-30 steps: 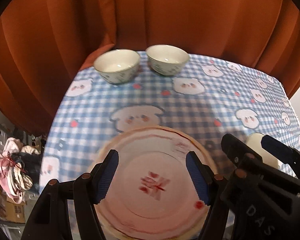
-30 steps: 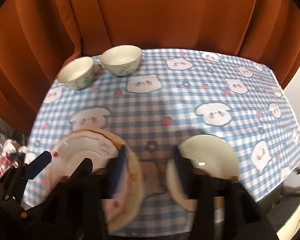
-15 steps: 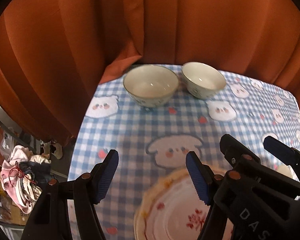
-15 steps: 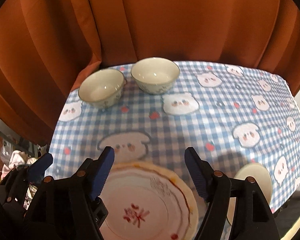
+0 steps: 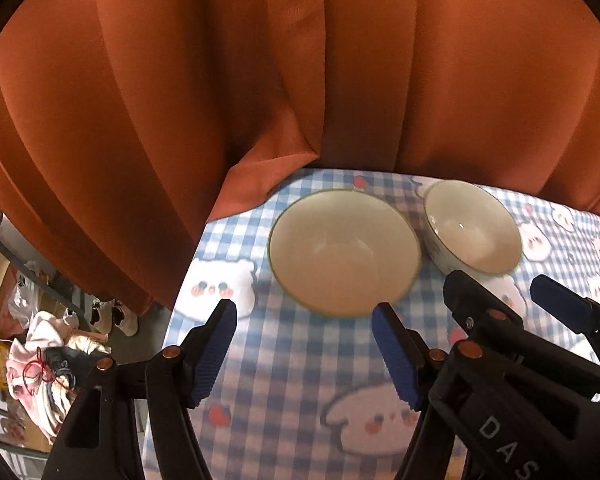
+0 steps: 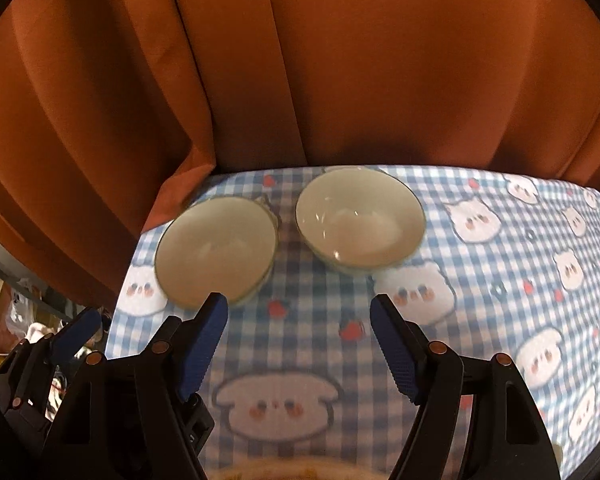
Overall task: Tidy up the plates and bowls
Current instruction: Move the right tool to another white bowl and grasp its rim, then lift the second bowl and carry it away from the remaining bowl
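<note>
Two cream bowls with thin green rims stand side by side at the far left corner of the table. In the left wrist view the left bowl lies just beyond my left gripper, which is open and empty. The right bowl sits beside it, behind my right gripper. In the right wrist view the right gripper is open and empty, short of the gap between the left bowl and the right bowl. A plate's rim shows at the bottom edge.
A blue checked tablecloth with bear faces covers the table. Orange curtain hangs close behind the bowls and drapes over the table's left corner. Clothes and clutter lie on the floor past the left edge.
Both grippers have travelled forward and left across the table. The plates slid out of view under them, and the two bowls now loom large and close. Both stay open.
</note>
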Tool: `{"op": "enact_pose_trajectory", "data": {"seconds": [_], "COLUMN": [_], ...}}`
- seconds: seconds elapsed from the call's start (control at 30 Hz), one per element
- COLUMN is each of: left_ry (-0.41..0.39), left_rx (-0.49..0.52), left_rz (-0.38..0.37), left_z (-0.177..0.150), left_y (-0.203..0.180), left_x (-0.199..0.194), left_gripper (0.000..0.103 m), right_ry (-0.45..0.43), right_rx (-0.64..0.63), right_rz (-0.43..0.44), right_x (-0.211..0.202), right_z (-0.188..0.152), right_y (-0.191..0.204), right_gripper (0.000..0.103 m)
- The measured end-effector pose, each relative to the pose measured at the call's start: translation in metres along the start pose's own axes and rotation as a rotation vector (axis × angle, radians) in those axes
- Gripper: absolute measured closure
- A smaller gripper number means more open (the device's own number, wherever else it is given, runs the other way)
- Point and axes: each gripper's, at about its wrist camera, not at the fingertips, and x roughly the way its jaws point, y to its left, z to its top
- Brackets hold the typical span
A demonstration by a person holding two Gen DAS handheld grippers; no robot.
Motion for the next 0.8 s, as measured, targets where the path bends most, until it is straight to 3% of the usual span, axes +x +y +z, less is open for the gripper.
{"op": "enact_pose_trajectory", "data": {"seconds": [0.17,0.33,0.63,0.73,0.8], "left_ry": [0.018,0.035,0.065,0.075,0.084], "left_rx": [0.001,-0.021,-0.044,-0.064,-0.071], "left_rz": [0.017,0.019,0.01,0.008,0.015], "left_z": [0.014,0.026,0.036,0.038,0.04], "left_y": [0.004,0.01,0.011,0.011,0.012], "left_x": [0.027,0.049,0.076,0.085,0.089], "left_gripper": [0.031,0.032,0.046,0.056,0.059], "right_ry": [0.041,0.049,0.077,0.088,0.093], "right_rx": [-0.007,-0.013,-0.004,-0.004,-0.009], "right_rz": [0.037,0.06,0.08,0.083,0.086], "right_x": [0.034,0.059,0.091,0.101,0.106], "right_z": [0.017,0.029,0.04,0.042,0.044], "right_y": [0.008,0.016,0.016,0.016,0.017], "right_gripper": [0.044,0.051,0.065,0.068,0.079]}}
